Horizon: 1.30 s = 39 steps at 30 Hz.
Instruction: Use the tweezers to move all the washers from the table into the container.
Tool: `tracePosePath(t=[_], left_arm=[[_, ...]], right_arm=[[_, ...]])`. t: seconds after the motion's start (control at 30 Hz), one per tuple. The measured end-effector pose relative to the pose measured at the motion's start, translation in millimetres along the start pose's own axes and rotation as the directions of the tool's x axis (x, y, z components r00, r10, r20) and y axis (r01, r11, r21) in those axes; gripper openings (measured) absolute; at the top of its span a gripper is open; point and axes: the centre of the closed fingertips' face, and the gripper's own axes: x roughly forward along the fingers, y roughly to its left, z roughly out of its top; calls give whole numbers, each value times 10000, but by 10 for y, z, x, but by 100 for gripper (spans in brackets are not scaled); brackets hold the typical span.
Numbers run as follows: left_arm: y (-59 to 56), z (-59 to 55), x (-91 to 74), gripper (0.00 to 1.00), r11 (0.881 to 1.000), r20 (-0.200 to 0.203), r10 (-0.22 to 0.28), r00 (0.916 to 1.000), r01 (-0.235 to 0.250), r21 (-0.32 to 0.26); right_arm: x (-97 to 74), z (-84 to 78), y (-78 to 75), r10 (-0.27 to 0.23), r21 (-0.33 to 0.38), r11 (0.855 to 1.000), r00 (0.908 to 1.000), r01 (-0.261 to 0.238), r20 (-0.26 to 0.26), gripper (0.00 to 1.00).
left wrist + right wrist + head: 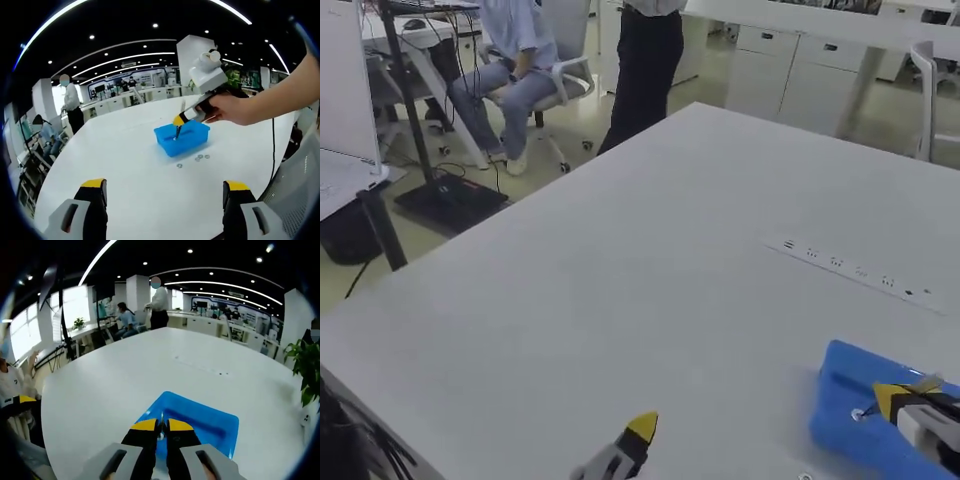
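A blue container point(850, 385) stands on the white table point(620, 300) at the lower right. My right gripper point(905, 398) hovers over it, shut on thin metal tweezers point(178, 131) that point down into the container point(182, 137). Something small and shiny sits at the tweezer tip point(860, 413); I cannot tell whether it is a washer. Three washers point(200, 158) lie on the table just in front of the container. In its own view, the right gripper point(161, 426) is pinched on the tweezers above the container point(205, 422). My left gripper point(164, 186) is open and holds nothing, well short of the washers.
A row of flush sockets point(850, 268) crosses the table beyond the container. Past the far table edge a person sits on a chair point(515, 70) and another stands point(645, 60). A black stand point(430, 150) rises at the left.
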Motion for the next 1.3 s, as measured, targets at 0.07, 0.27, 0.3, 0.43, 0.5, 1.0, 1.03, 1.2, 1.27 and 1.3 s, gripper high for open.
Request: tracePosePath(t=[0.07, 0.27, 0.3, 0.43, 0.5, 1.0, 1.03, 1.2, 1.27, 1.3], left_arm=[[-7, -16, 4, 99, 10000, -95, -30, 10000, 30, 24], [-4, -21, 2, 98, 10000, -103, -12, 9999, 13, 99], [-6, -19, 2, 98, 9999, -97, -22, 10000, 23, 104], [-5, -23, -1, 97, 9999, -129, -17, 9999, 19, 140], [-4, -17, -4, 97, 9998, -98, -9, 10000, 11, 223], [19, -1, -13, 96, 9997, 7, 51, 10000, -51, 258], [20, -1, -14, 96, 9996, 11, 53, 10000, -54, 264], [36, -3, -17, 96, 9996, 34, 95, 9999, -95, 257], [46, -5, -19, 96, 9996, 49, 120, 9999, -121, 248], [53, -5, -21, 96, 9996, 59, 146, 9999, -147, 252]], right_arm=[[42, -50, -1, 2, 66, 10000, 9999, -1, -125, 2], [144, -134, 3, -12, 171, 9999, 9996, 17, -298, 2], [158, -144, 6, -10, 259, 9997, 9995, 19, -322, 2], [167, -165, -3, -58, 443, 9990, 9995, 72, -320, 2], [162, -179, -21, -109, 694, 9975, 9995, 130, -296, 2], [158, -270, 15, -251, 299, 9992, 9980, 268, -578, 3], [156, -271, 17, -252, 311, 9992, 9980, 270, -575, 3], [152, -273, 29, -202, 349, 9991, 9977, 224, -641, 3], [152, -270, 30, -177, 347, 9992, 9975, 202, -687, 3], [151, -269, 33, -155, 343, 9993, 9975, 180, -695, 3]])
